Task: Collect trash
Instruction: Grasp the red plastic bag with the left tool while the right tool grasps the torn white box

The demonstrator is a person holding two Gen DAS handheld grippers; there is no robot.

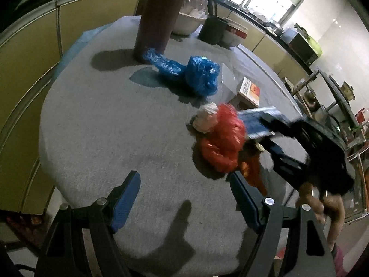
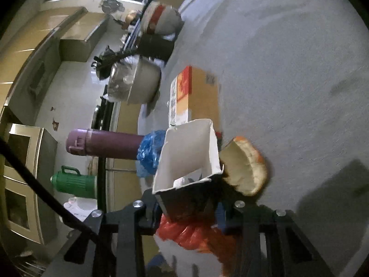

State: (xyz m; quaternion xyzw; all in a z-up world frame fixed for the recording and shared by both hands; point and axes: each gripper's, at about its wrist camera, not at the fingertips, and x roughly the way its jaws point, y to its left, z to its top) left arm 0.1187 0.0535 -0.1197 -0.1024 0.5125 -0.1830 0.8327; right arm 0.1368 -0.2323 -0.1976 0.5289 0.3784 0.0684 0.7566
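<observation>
Trash lies scattered on a round grey worktop (image 1: 92, 127) in a kitchen as two hand-held grippers work over it. The left gripper (image 1: 184, 198) hovers low above bare cloth at the near edge, its blue-padded fingers (image 1: 125, 198) spread wide and holding nothing. Just beyond its right finger sits a crumpled red plastic bag (image 1: 221, 138), with a pale wad of paper (image 1: 205, 120) touching its far side. The right gripper (image 1: 272, 136) reaches in from the right, blurred by motion, and its fingers are clamped on an open white carton (image 2: 189, 152), which the right wrist view shows tilted with its mouth facing the camera; in that view the red bag bulges beneath the carton, and an orange-rimmed piece of peel (image 2: 246, 166) lies just beside the carton on the cloth. Farther back, a bunched blue plastic bag (image 1: 198, 76) rests against the foot of a tall purple flask (image 1: 159, 16). A flat cardboard box (image 2: 198, 92) printed in red and white lies near the worktop's right edge. A covered metal pot (image 2: 136, 83), a dark cup (image 1: 213, 31) holding utensils and a red-and-white bowl (image 1: 235, 34) stand along the far rim.
</observation>
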